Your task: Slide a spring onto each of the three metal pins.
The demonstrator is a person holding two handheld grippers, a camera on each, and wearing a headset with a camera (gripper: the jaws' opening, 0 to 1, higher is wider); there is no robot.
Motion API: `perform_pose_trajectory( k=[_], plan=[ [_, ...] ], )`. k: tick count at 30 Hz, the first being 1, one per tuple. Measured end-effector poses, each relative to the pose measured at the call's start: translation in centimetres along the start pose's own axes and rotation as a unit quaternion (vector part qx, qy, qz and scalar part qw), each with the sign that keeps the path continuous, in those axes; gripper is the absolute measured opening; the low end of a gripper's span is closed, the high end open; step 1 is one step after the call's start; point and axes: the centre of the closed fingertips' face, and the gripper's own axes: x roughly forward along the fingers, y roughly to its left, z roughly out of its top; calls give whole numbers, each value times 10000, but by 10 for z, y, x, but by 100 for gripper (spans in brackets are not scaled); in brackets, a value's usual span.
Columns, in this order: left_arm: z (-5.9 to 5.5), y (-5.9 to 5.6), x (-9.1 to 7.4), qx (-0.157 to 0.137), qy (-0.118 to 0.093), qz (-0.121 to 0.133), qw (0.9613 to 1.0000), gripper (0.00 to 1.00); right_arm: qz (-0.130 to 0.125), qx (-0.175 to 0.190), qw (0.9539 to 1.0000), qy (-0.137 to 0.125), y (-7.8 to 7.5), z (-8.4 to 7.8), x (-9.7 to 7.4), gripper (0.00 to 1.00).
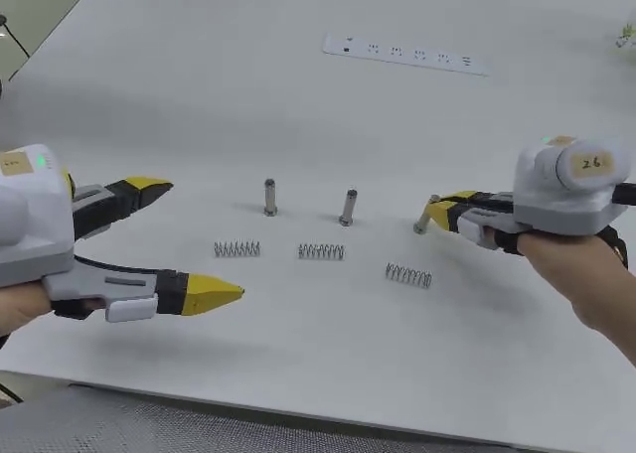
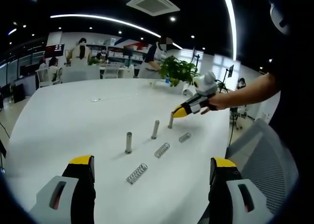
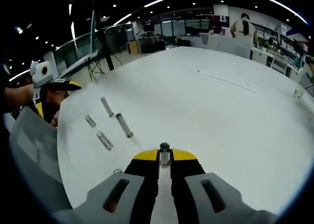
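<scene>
three pins in a row on white table [image 1: 328,374]: left pin [image 1: 269,197] & middle pin [image 1: 348,207] upright, bare. right pin [image 1: 425,217] tilted, pinched betw. the shut-down jaws of right gripper [image 1: 442,210]. right gripper view confirms: jaws narrow, clamped on shaft, pin head just above tips. can't tell if its base is off the table. judged reason: steady/lift the pin so a spring can go over the free end.

springs lie flat just in front, one per pin: left spring [image 1: 237,248], middle spring [image 1: 321,251], right spring [image 1: 408,275]. layout pairs each w/ its pin. none threaded yet, so task at start.

left gripper [image 1: 189,239] fingers spread wide, empty, hovering beside left spring; prob. set to fetch one.

risk: springs roll, thin pin may twist in grip.
</scene>
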Motion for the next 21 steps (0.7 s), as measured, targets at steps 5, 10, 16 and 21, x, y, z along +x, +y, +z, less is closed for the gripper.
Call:
perform_pose_trajectory(
  k=[5, 10, 16, 21],
  plan=[
    [1, 0, 0, 5, -6, -7, 10000, 95, 45, -26, 9999, 94, 3, -1, -1, 6],
    [2, 0, -1, 8, -15, -19, 10000, 95, 62, -80, 9998, 168, 7, -2, -3, 8],
    [3, -1, -1, 18, -11, -31, 10000, 95, 64, 41, 9998, 158, 7, -3, -5, 17],
    [4, 0, -1, 15, -25, -28, 10000, 95, 53, 106, 9999, 91, 5, -2, -9, 20]
  ],
)
